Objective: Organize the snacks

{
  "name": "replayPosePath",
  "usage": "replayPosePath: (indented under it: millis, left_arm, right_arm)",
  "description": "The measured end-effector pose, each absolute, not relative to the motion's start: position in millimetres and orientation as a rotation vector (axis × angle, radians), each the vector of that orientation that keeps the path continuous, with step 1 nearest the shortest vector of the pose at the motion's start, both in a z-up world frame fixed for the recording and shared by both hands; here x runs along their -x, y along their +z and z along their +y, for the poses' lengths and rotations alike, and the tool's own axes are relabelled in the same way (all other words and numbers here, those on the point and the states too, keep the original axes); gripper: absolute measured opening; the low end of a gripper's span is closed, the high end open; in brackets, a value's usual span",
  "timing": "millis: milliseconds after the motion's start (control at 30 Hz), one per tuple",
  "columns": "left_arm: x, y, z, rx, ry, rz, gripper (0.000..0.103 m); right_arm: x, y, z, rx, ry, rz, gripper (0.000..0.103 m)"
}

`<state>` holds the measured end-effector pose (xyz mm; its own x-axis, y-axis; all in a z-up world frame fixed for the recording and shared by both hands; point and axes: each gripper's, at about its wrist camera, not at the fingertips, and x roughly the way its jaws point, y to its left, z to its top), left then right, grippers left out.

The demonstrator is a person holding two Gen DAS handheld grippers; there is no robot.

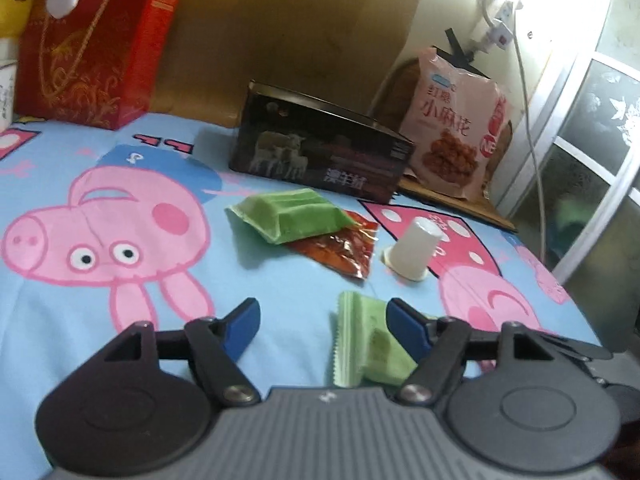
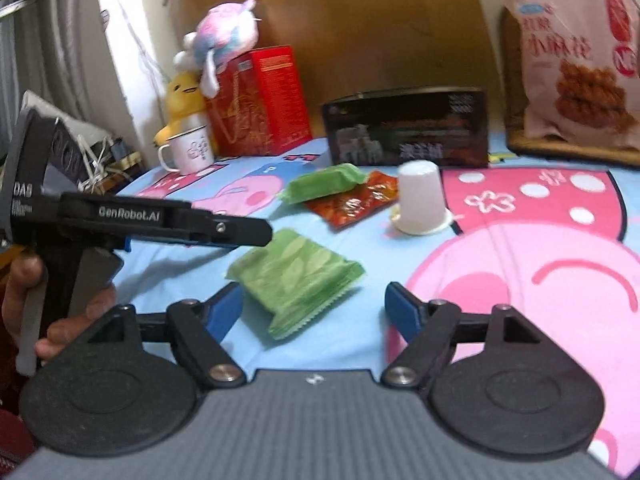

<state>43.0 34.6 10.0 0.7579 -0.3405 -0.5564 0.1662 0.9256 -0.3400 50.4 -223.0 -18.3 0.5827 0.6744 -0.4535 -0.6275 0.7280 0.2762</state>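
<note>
Now both grippers stand spread, pinching nothing. The near green packet [image 2: 294, 282] lies flat on the cartoon sheet [image 2: 520, 280] between the right gripper [image 2: 314, 312] fingers, nearer the left one, its long axis running diagonally, serrated end toward the camera. In the left gripper [image 1: 324, 322] view it touches the right finger.

Green snack packets [image 2: 296, 280], red wrapper [image 1: 340, 250], blue pig-print sheet [image 1: 80, 320].

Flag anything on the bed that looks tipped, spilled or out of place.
The white cup stands upside down on its mouth. One green packet lies partly on top of the red packet. Nothing looks spilled or torn.
</note>
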Motion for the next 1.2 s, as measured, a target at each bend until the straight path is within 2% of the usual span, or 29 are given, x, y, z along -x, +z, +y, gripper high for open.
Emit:
replayPosePath:
  millis: [300, 367, 400, 533, 600, 1200]
  left_arm:
    - [-42, 9, 34, 0.252, -0.189, 0.629, 0.074]
    - [-41, 9, 34, 0.249, -0.188, 0.624, 0.080]
    - [-41, 9, 34, 0.247, -0.189, 0.622, 0.082]
    - [-41, 9, 35, 0.248, -0.188, 0.621, 0.083]
    - [-40, 9, 34, 0.244, -0.185, 0.621, 0.083]
    - [-30, 12, 42, 0.299, -0.254, 0.556, 0.092]
  right_arm:
    - [-61, -18, -248, -0.275, 0.737, 0.552, 0.083]
    - [-65, -19, -254, -0.319, 0.729, 0.559, 0.084]
    - [-68, -19, -257, -0.340, 0.725, 0.565, 0.086]
    - [-76, -22, -267, -0.419, 0.693, 0.579, 0.099]
    - [-79, -24, -273, -0.459, 0.666, 0.574, 0.103]
    - [-81, -26, -278, -0.459, 0.647, 0.549, 0.103]
